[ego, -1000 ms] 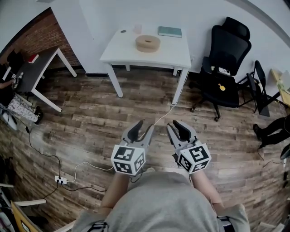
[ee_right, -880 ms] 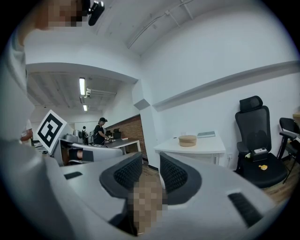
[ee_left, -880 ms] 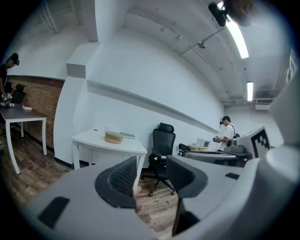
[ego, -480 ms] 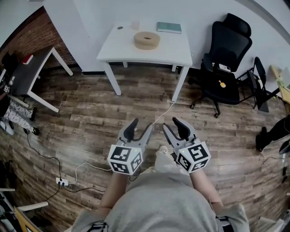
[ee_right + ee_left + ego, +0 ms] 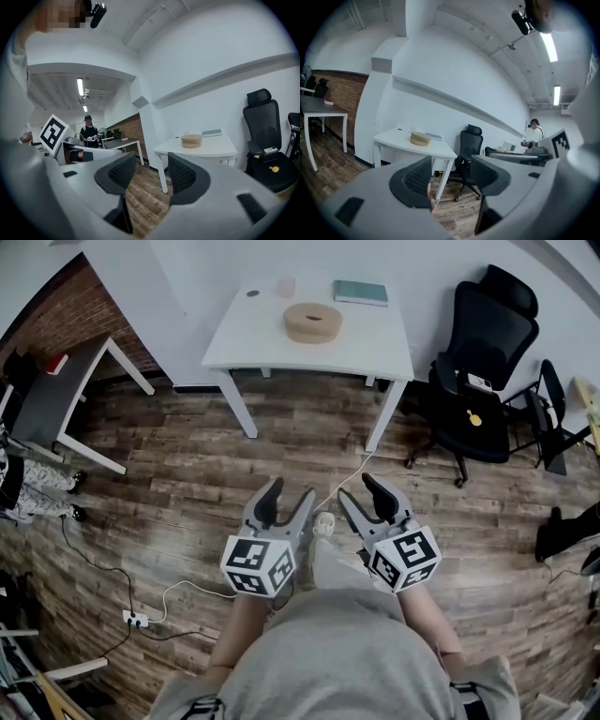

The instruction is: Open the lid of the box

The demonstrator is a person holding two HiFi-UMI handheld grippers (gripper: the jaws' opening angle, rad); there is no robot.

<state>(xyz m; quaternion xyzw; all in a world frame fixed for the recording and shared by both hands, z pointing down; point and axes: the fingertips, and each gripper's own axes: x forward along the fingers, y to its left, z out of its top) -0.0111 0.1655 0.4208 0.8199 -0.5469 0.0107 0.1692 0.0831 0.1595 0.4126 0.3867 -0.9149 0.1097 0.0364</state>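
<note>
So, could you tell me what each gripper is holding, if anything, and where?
Nothing: left gripper and right gripper are empty, jaws apart, having just been opening.

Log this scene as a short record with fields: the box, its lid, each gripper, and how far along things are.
box: round box on white table, beside book
lid: looks shut, untouched
left gripper: open, jaws just been opening, nothing between them
right gripper: open, jaws just been opening, nothing between them
progress: both grippers over the wood floor, well short of the table

Office: white desk (image 5: pixel 367 345), black swivel chair (image 5: pixel 487 329)
</note>
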